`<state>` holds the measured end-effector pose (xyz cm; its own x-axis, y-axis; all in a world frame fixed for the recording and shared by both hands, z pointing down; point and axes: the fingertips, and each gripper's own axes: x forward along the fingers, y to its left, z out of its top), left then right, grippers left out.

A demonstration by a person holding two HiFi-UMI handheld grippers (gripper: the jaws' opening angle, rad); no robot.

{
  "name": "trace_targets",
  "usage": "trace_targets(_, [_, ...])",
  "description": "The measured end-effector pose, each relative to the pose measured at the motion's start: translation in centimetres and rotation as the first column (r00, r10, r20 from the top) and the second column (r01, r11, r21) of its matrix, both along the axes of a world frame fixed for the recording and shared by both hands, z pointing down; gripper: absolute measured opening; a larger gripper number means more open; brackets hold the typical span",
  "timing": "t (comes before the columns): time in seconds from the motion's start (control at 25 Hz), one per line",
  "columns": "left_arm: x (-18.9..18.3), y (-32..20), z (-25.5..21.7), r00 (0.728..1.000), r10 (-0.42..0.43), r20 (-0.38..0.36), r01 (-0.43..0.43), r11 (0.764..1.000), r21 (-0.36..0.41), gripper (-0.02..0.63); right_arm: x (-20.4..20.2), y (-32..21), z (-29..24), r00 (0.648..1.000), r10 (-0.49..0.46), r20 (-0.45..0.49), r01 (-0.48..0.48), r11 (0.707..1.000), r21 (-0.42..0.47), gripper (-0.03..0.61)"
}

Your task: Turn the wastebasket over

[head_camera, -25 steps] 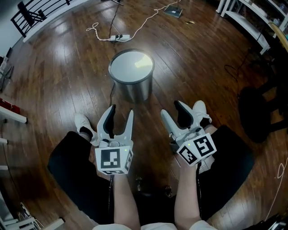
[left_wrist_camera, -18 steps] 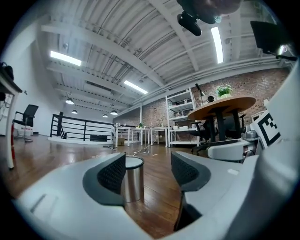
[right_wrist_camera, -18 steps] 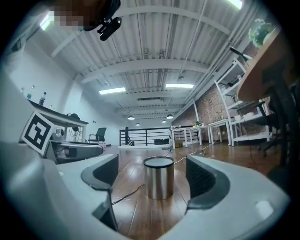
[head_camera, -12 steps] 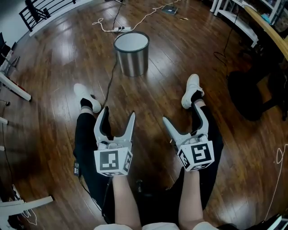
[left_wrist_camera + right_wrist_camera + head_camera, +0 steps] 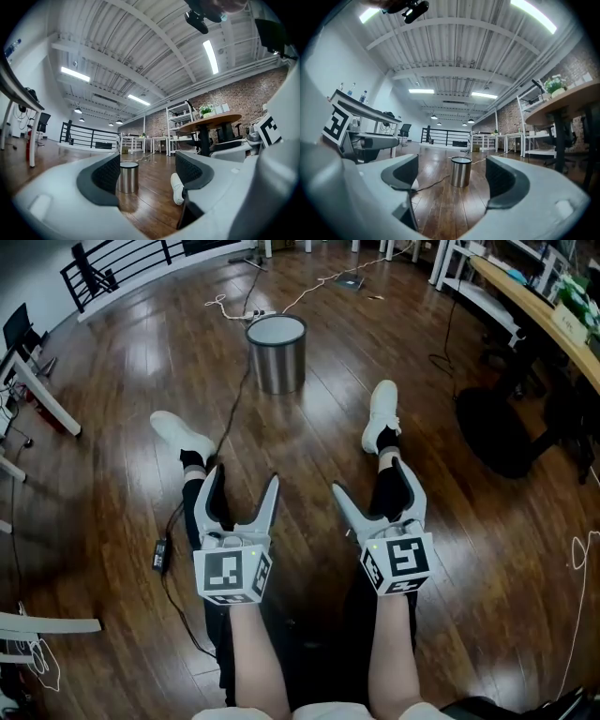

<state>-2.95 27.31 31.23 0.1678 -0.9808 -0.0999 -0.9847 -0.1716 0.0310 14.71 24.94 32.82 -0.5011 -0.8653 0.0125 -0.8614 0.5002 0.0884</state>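
The steel wastebasket [image 5: 277, 352] stands on the wooden floor far ahead, its top face pale; I cannot tell which end is up. It shows small between the jaws in the left gripper view [image 5: 127, 177] and in the right gripper view [image 5: 461, 172]. My left gripper [image 5: 242, 476] is held level over the person's left leg, its jaws opening with nothing between them [image 5: 147, 173]. Over the right leg, my right gripper [image 5: 375, 488] stands open and empty [image 5: 452, 180]. Both are well short of the wastebasket.
The person's legs stretch forward, ending in white shoes [image 5: 180, 434] [image 5: 381, 413]. A black cable [image 5: 225, 432] runs from a power strip [image 5: 253, 313] to an adapter [image 5: 160, 555]. An office chair base [image 5: 502, 432], desks [image 5: 525, 296] at right, a railing [image 5: 122, 261] behind.
Both grippers have drawn back from the wastebasket, which now lies much farther off and smaller. The legs have stretched out. Both pairs of jaws stand wider.
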Motion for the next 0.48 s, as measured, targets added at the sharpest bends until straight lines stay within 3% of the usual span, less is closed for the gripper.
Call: trace_targets(0.48, [1.9, 6.1, -3.7, 0.999, -0.006, 0.046, 0.003, 0.998, 0.062, 0.367, 2.4, 5.8, -2.7, 0.999, 0.026, 0.033, -0.028, 0.998, 0.053, 0.43])
